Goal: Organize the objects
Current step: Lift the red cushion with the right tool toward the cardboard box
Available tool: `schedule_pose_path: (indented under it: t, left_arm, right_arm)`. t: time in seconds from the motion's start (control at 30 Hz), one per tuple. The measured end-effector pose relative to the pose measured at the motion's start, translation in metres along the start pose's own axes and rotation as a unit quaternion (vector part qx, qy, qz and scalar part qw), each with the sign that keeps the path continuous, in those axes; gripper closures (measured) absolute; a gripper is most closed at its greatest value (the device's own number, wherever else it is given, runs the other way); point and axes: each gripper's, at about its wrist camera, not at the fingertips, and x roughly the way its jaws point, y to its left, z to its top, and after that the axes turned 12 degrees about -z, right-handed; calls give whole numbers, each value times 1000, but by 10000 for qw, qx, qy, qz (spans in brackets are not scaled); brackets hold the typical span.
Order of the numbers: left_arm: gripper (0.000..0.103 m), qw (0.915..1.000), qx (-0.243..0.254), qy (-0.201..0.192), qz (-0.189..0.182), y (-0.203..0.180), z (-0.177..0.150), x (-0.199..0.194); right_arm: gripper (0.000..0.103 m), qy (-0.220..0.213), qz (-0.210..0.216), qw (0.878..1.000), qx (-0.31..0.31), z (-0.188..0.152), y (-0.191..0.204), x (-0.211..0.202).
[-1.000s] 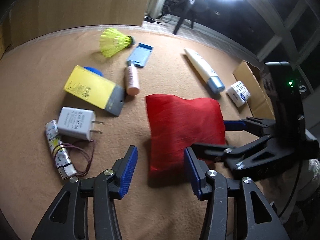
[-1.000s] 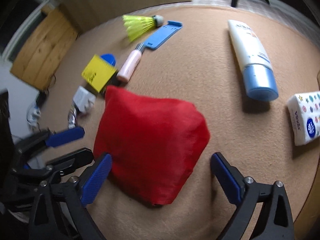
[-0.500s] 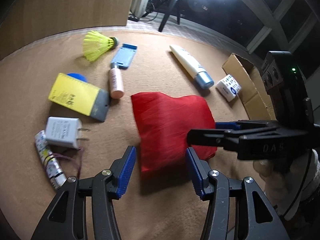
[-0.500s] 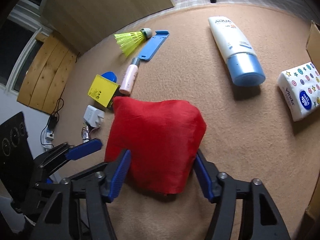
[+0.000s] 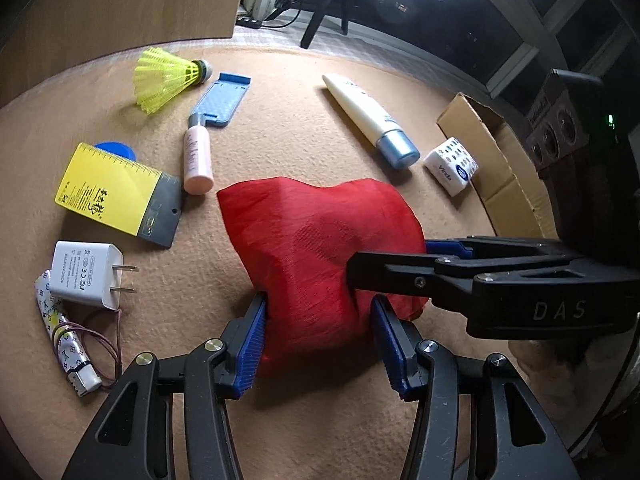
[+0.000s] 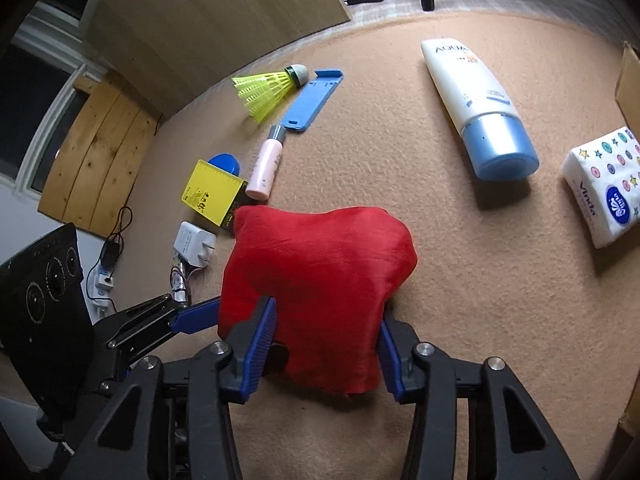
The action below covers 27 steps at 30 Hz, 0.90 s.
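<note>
I am looking down along both pairs of fingers at a tan carpet (image 5: 288, 128) scattered with small things. A red cloth bag (image 5: 320, 240) lies in the middle, bunched up between both tools.

My left gripper (image 5: 320, 336) has its blue pads against the near corner of the bag — the cloth fills the gap and bulges above the pads, so it is grasping the bag. My right gripper (image 6: 324, 340) is closing on the bag's other end; in its own view the cloth sits between both pads and folds over them, pressed from each side. In the left view the right tool reaches in from the right, its fingers crossing just above my left fingertips.

Beyond and left of the left fingers lie a white plug adapter (image 5: 86, 274) and, beside it, a small patterned tube with a thin looped cord (image 5: 60, 336). Farther out sits a yellow card (image 5: 114, 190) over a blue disc (image 5: 116, 149), then a pink bottle (image 5: 197, 160), a blue plastic stand (image 5: 220, 100) and a yellow shuttlecock (image 5: 168, 76).

Beyond and right of the right fingers lie a white tube with a blue cap (image 6: 480, 108) and a tissue pack (image 6: 604, 188) — a cardboard box (image 5: 496, 160) stands just past it.
</note>
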Motion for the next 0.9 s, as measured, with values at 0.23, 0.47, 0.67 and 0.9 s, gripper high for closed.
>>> schedule_pose_path:
  t: [0.23,0.47,0.67,0.9]
  left_arm:
    - [50,9998,74,-133,-149,-24,5,-7]
    - [50,9977,456,-352,-348,-72,25,-10]
    - [50,9936,866,-404,-597,-125,45,2]
    - [50,9881,1248,-305,-841,-180,61,34]
  right_arm:
    - [60,-316,-19,9995,74,-3,-10,-27]
    - [60,-810,-113,9964,211,-9,-37,-77]
    - [60,-1177,-359,9915,423,-17,-77,-117]
    - [60,-1400,-585,9852,798,-28,-131,-148]
